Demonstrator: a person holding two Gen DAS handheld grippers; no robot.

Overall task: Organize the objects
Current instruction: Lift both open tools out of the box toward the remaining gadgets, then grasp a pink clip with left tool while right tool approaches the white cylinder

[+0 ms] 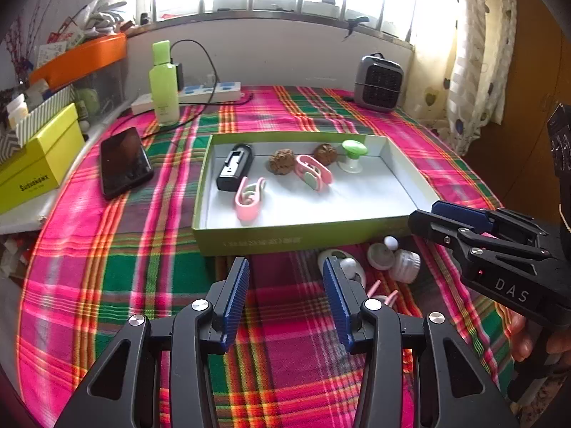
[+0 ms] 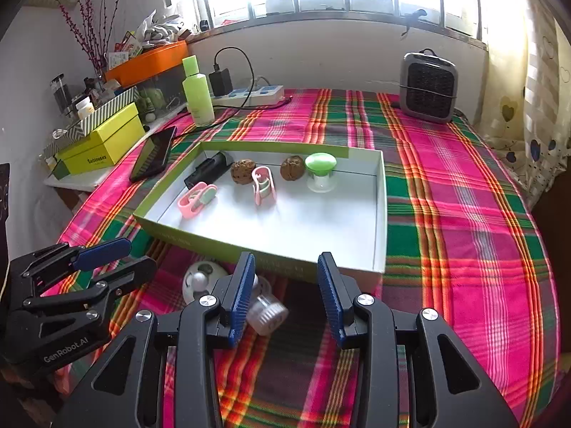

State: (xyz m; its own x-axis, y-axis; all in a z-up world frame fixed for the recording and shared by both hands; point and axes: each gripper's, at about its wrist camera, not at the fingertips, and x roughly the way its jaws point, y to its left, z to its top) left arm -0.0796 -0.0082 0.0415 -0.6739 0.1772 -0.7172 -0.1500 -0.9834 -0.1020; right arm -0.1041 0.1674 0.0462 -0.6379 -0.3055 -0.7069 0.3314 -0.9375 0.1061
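Observation:
A green tray [image 1: 285, 240] with a white floor sits mid-table on the plaid cloth. It holds a black device [image 1: 235, 167], two brown walnuts [image 1: 282, 161], two pink clips [image 1: 249, 199] and a green-topped stand [image 1: 353, 155]. In front of the tray lie a white round case [image 2: 201, 280], a clear ribbed cap [image 2: 267, 312] and a small white ball [image 1: 390, 241]. My left gripper [image 1: 285, 274] hovers open over bare cloth before the tray. My right gripper [image 2: 285, 271] is open too, its left finger [image 2: 242, 285] just above the ribbed cap, nothing clamped.
A black phone [image 1: 125, 162], a green bottle [image 1: 164, 82] and a power strip [image 1: 210, 92] with a cable lie at the back left. A grey heater [image 2: 428, 87] stands back right. A yellow box [image 2: 103, 144] and an orange bin [image 2: 150, 60] crowd the left shelf.

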